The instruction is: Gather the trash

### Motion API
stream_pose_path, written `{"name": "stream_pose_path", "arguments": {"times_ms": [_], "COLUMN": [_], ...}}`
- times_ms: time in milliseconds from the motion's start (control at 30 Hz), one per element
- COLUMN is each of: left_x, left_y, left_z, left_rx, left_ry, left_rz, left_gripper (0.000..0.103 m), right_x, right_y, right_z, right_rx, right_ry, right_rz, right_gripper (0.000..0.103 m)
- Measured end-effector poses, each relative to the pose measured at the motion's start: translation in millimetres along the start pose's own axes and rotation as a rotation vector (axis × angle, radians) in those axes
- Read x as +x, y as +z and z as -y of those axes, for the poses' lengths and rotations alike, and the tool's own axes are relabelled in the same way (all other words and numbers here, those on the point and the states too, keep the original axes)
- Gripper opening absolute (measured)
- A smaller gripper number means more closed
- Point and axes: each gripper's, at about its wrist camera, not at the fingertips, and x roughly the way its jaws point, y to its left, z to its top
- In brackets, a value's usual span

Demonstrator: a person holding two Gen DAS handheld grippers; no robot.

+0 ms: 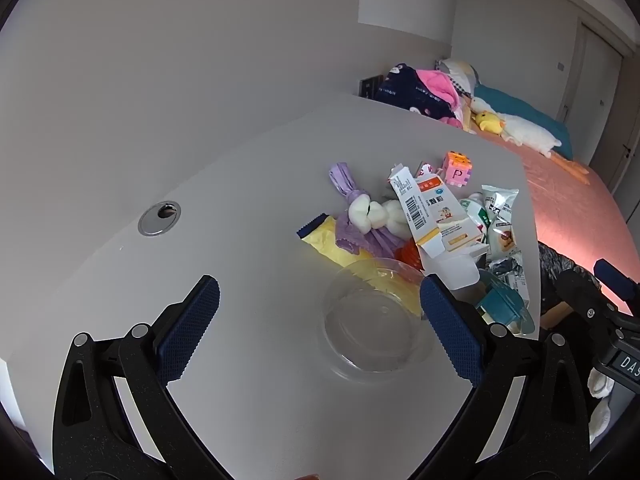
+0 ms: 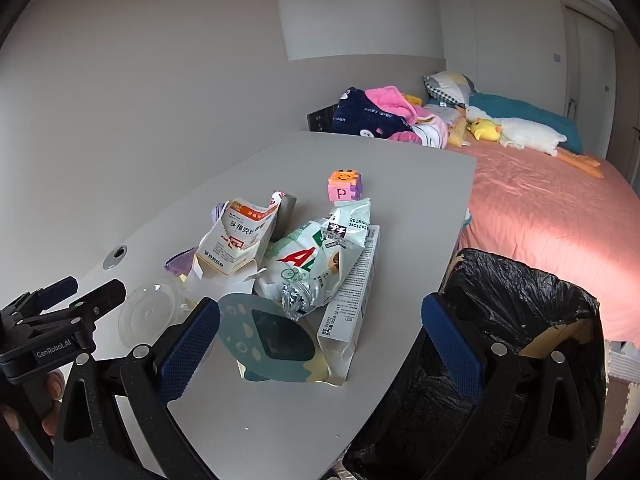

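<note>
The right gripper (image 2: 320, 332) hangs with its jaws spread wide over the near edge of the grey table (image 2: 280, 420) — nothing between them but a teal-and-cream packet (image 2: 272, 344). Behind it lie a crumpled green-and-white bag (image 2: 316, 264), a long white box (image 2: 352, 300) and a torn carton (image 2: 236, 240). A black-lined trash bin (image 2: 520, 320) stands just beside the table's right edge — the left gripper (image 2: 68, 304) shows at far left near a clear plastic lid (image 2: 148, 316).

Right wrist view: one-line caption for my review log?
Open right gripper hovers over table-edge wrappers and teal pouch, beside black-lined trash bin.
</note>
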Motion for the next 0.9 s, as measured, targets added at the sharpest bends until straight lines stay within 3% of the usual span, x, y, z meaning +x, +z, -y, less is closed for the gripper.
{"name": "stream_pose_path", "arguments": {"times_ms": [900], "left_x": [-1.7], "left_y": [-2.0], "left_z": [5.6], "left_rx": [0.02], "left_ry": [0.021], "left_rz": [0.013], "left_gripper": [0.097], "right_x": [-2.1], "right_y": [1.1], "right_z": [-2.0], "right_rx": [-0.001], "right_ry": [0.003], "right_rz": [-0.001], "right_gripper": [0.1]}}
